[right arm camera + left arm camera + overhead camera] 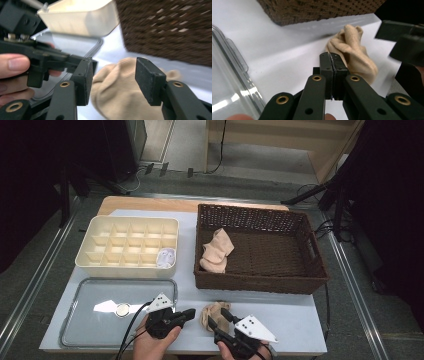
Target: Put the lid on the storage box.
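Left gripper (189, 313): held in the left hand (150, 342) at the table's near edge, jaws pressed flat together with nothing between them. Right gripper (218, 320): held in the right hand (240, 352) just beside it, jaws spread apart, angled forward and leftward.

Dark brown woven basket (260, 220), cream divided organizer (100, 227), beige sock (211, 312), clear tray (85, 330).

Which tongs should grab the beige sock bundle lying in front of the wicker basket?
Right. The right tongs are open with the crumpled beige sock bundle between their jaws, while the left tongs are shut beside it and would first have to open.
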Available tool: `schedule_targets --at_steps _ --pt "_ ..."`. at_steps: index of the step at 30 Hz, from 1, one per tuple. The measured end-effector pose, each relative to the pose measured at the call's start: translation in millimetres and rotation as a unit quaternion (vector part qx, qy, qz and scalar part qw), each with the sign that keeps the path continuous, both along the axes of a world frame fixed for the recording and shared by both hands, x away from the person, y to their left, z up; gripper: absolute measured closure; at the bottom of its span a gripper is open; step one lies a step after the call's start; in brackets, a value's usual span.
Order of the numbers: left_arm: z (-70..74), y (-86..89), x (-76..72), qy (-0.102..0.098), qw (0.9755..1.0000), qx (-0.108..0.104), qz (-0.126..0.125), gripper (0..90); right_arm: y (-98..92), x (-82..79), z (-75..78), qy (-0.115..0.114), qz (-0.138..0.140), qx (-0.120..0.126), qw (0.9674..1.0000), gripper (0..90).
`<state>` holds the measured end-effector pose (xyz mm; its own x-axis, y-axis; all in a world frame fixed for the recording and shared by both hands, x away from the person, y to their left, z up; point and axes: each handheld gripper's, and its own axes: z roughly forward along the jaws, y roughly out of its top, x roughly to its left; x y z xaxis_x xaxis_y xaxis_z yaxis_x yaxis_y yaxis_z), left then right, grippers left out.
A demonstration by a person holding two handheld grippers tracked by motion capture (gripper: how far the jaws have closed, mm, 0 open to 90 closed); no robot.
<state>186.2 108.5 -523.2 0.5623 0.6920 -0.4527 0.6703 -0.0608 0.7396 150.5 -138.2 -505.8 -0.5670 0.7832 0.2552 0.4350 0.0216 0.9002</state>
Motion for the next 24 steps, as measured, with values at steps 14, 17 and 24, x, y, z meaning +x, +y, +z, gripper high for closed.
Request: schedule_targets --at_steps 14,17,24 --pt "9.9 -3.8 -7.6 -0.012 0.9995 -0.021 -0.021 88.6 -33.2 5.7 -19.9 0.089 -0.046 0.000 0.9950 65.9" --pt "10.1 -4.7 -8.5 -0.011 0.9992 -0.028 -0.028 88.1 -29.7 6.6 -22.7 0.096 -0.042 0.000 0.9945 65.8" --pt "2.1 -14.6 -9.0 -0.008 0.9992 -0.005 -0.039 88.6 -16.0 7.9 -29.9 0.100 -0.030 -0.014 0.9945 65.8"
